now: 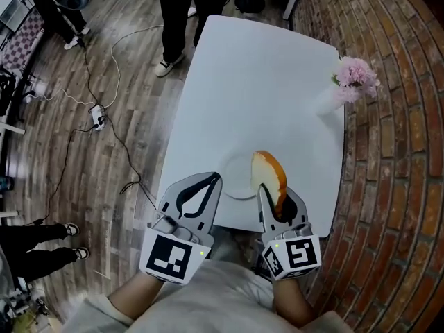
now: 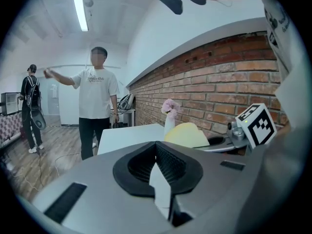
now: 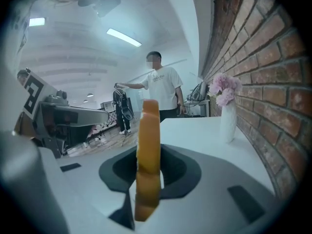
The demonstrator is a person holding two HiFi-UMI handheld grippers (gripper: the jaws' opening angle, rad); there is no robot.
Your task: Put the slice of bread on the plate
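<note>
A slice of bread (image 1: 269,174) with a golden crust stands on edge, and my right gripper (image 1: 272,194) is shut on its lower part. It hangs just above the right rim of a white plate (image 1: 234,182) near the table's front edge. In the right gripper view the slice (image 3: 148,150) rises upright between the pads of that gripper (image 3: 147,182). My left gripper (image 1: 216,179) is to the left of the plate with its tips together and nothing in them. From the left gripper (image 2: 156,147) view the bread (image 2: 187,135) shows to the right.
A white vase of pink flowers (image 1: 350,82) stands at the table's (image 1: 257,82) right edge by the brick wall (image 1: 395,158). A person (image 1: 184,12) stands at the far end. Cables and a power strip (image 1: 97,116) lie on the wooden floor to the left.
</note>
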